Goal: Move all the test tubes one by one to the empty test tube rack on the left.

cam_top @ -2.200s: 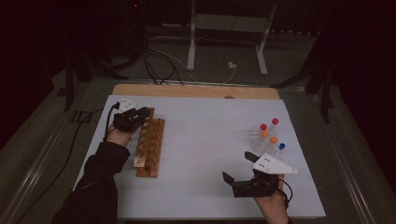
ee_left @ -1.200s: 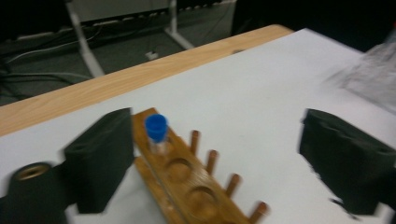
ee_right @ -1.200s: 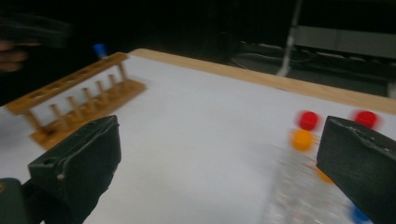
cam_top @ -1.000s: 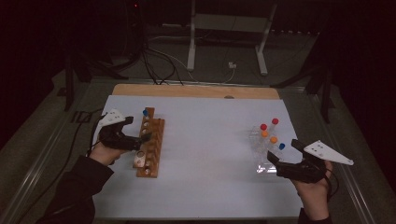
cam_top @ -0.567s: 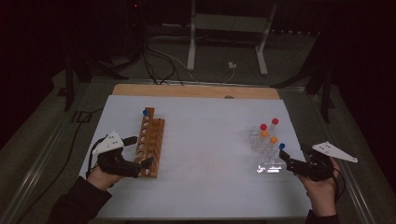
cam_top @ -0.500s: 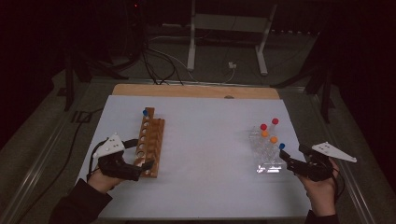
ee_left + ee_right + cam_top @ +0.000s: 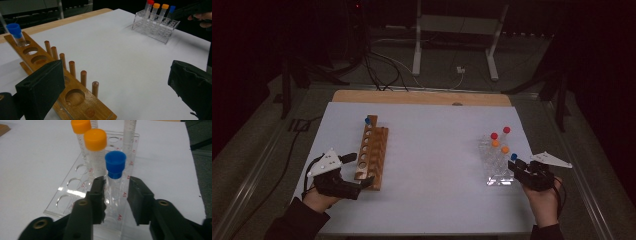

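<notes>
The right gripper (image 7: 115, 195) had just been closing its jaws around the blue-capped tube (image 7: 115, 173), which stood in the clear rack (image 7: 495, 165) at about 4 o'clock on the table (image 7: 437, 150). The tube was between the pads; I cannot tell if they already pressed on it. The left gripper (image 7: 359, 171), at about 8 o'clock, had its jaws released wide at the near end of the wooden rack (image 7: 372, 152), grasping nothing. Another blue-capped tube (image 7: 16, 33) stood at the far end of this rack.
</notes>
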